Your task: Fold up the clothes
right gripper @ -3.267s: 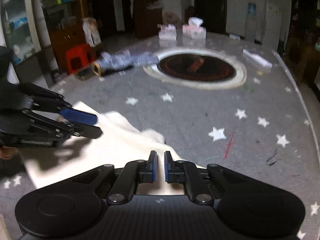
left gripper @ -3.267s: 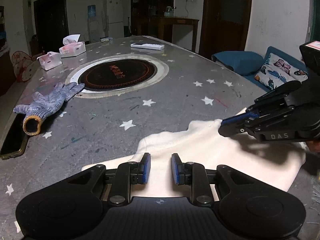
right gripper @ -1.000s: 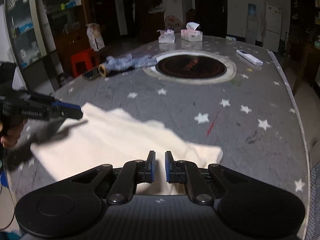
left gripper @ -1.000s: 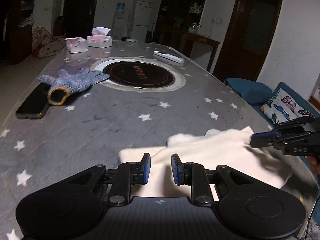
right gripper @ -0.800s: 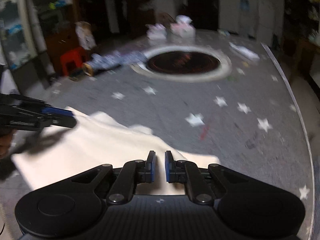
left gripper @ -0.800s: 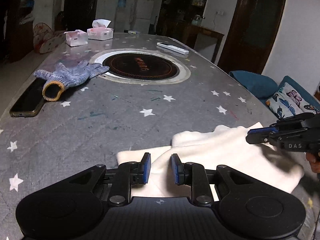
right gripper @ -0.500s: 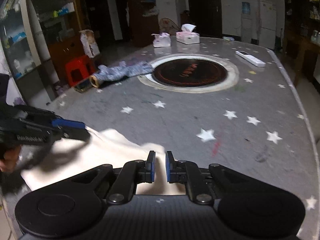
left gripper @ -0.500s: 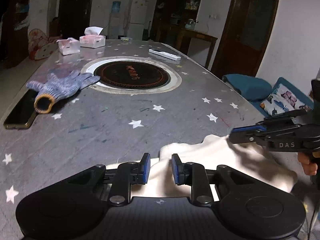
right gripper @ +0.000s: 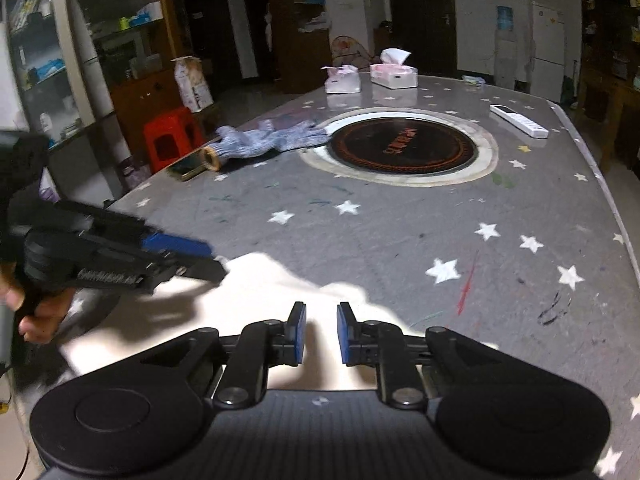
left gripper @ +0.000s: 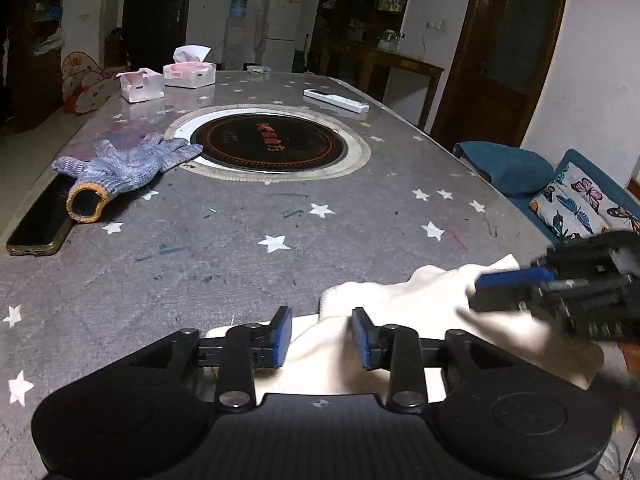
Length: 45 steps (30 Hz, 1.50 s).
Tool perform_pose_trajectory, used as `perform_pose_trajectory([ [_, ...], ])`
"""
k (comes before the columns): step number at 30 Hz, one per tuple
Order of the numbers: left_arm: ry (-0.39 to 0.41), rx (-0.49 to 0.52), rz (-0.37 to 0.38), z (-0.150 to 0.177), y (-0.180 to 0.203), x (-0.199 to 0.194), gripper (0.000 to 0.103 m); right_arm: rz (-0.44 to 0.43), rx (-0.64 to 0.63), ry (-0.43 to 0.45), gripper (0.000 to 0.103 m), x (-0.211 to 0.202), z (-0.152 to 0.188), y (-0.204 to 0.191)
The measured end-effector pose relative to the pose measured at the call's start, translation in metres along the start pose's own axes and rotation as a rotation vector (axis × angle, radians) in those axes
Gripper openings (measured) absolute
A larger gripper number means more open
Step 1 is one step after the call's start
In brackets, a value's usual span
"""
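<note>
So the cream-coloured garment [left gripper: 404, 312] is lying bunched up at the near edge of the worktop [left gripper: 248, 240], the grey one with the white stars. Both jaws are opening right now. The left hand-held gripper [left gripper: 320, 336] has let go: its blue pads [left gripper: 282, 334] stand clear, with a hump of the fabric sitting loose between them. The right hand-held gripper [right gripper: 320, 334] is parting too, narrower gap, cloth right under the tips, and it doesn't look pinched, though the glare on the fabric makes that hard to call.

Containers, all further back: two pink tissue boxes at the far end. The bigger tissue box [left gripper: 189, 74] has a white tissue sticking up out of its slot; the smaller tissue box [left gripper: 142, 86] beside it has something pale poking out too. In the middle there's a round induction hob [left gripper: 268, 146] set into the top. A blue knit work glove [left gripper: 120, 170] lies left of it, cuff touching a phone [left gripper: 40, 220]. A white remote [left gripper: 335, 100] sits off to the right.
</note>
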<state>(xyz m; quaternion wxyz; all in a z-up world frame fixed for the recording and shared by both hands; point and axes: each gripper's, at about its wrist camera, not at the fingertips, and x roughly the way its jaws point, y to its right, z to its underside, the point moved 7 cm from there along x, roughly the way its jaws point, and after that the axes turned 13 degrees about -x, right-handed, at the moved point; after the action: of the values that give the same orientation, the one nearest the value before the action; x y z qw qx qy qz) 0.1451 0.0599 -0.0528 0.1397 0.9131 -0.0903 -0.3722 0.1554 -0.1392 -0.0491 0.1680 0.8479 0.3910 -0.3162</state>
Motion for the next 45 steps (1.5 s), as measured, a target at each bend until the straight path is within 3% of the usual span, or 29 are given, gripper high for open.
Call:
perform_pose_trajectory([
  [2,0.015,0.002,0.008,0.001,0.004,-0.009,0.040,-0.015,-0.014,0.004,0.023,-0.009,0.004,-0.011],
  [6,0.055,0.014,0.053,0.011,0.018,-0.037,0.040,-0.038,-0.041,0.016,0.024,-0.032,0.012,-0.031],
  [12,0.062,0.073,0.126,0.050,0.046,-0.071,0.038,-0.038,-0.092,0.022,0.025,-0.059,0.033,-0.059],
  [21,0.013,0.123,0.084,0.089,0.047,-0.061,0.037,-0.012,-0.184,-0.007,0.026,-0.058,0.055,-0.082],
  [24,0.020,0.129,0.083,0.092,0.047,-0.062,0.037,-0.019,-0.144,0.023,0.025,-0.071,0.051,-0.076],
  [30,0.019,0.145,0.075,0.093,0.051,-0.065,0.037,0.002,-0.048,-0.014,0.025,-0.070,0.066,-0.054],
  [36,0.051,0.153,0.112,0.079,0.065,-0.071,0.037,0.021,-0.013,0.030,0.025,-0.083,0.056,-0.040],
  [40,0.013,0.154,0.108,0.083,0.070,-0.052,0.037,0.027,0.012,-0.029,0.025,-0.068,0.067,-0.030],
  [45,-0.016,0.112,0.107,0.086,0.063,-0.047,0.039,0.034,0.001,-0.009,0.025,-0.077,0.062,-0.033],
])
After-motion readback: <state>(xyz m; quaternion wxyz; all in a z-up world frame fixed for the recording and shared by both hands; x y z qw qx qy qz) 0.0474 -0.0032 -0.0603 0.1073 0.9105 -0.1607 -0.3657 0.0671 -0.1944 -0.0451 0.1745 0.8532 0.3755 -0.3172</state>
